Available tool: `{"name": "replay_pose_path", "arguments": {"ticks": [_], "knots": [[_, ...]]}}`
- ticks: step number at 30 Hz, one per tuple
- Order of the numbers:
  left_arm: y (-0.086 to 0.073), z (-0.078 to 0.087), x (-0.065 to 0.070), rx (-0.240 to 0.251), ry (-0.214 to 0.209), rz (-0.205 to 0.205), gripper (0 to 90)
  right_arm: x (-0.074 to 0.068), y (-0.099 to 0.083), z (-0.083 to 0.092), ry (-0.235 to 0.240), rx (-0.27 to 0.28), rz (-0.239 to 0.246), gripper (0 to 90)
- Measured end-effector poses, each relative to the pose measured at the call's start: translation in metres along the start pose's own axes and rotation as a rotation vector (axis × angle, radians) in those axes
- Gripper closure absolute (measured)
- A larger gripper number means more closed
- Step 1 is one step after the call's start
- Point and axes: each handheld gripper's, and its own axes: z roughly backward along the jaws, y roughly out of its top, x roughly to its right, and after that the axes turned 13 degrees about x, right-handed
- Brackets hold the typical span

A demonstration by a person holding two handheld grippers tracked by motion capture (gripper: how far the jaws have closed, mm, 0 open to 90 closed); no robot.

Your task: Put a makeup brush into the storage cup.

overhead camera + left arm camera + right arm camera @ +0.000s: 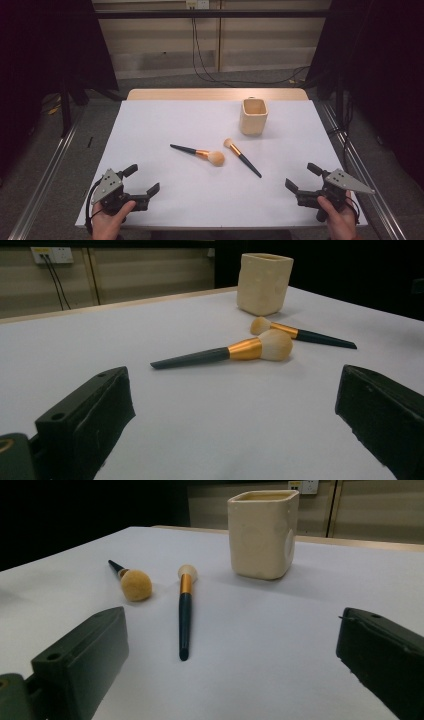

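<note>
Two makeup brushes lie in the middle of the white table [165, 200]. The big fluffy brush [200, 153] [230, 352] [132, 583] has a dark handle pointing left. The slimmer brush [242, 157] [300, 333] [185, 610] lies to its right, its handle toward the front right. A cream square cup [253, 116] [264, 283] [263, 533] stands upright behind them. My left gripper [141, 181] [230, 430] rests open at the front left corner, nothing between its jaws. My right gripper [303, 177] [230, 670] rests open at the front right, also holding nothing.
The table's wooden far edge [215, 94] faces a wall with a socket [197, 4] and hanging cables [205, 75]. Metal rails [45, 175] run along the floor on both sides. Dark curtains [380, 70] flank the table.
</note>
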Motion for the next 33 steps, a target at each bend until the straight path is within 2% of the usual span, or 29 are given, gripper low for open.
{"name": "replay_pose_path", "arguments": {"ticks": [3,11,14,18,22,25,29,30,33], "knots": [[0.0,0.0,0.0,-0.001,0.009,0.01,1.9,0.0,-0.001,-0.001,0.003,-0.007,-0.001,0.0],[0.0,-0.005,0.003,-0.014,-0.026,0.003,3.9,0.002,-0.002,-0.002,0.006,-0.004,-0.009,0.0],[0.002,-0.007,0.005,-0.012,-0.016,-0.001,3.8,0.002,-0.002,-0.003,0.007,-0.002,-0.014,0.0],[0.004,-0.009,0.007,-0.015,-0.019,-0.002,3.4,0.0,-0.001,-0.005,0.015,0.001,-0.008,0.0],[0.006,-0.01,0.008,-0.042,-0.036,-0.002,3.5,-0.003,0.0,-0.008,0.031,-0.002,0.006,0.0],[0.009,-0.012,0.009,-0.037,-0.033,0.002,3.5,-0.006,-0.001,-0.01,0.047,-0.006,0.019,0.0],[0.014,-0.019,0.009,-0.018,-0.028,-0.013,3.5,-0.006,-0.001,-0.01,0.053,-0.002,0.014,0.0],[0.016,-0.021,0.008,-0.019,-0.035,-0.032,3.6,-0.006,-0.001,-0.01,0.054,-0.003,0.013,0.0],[0.018,-0.029,0.007,-0.022,-0.052,-0.031,3.9,-0.006,-0.001,-0.011,0.058,-0.009,0.009,0.0]]}}
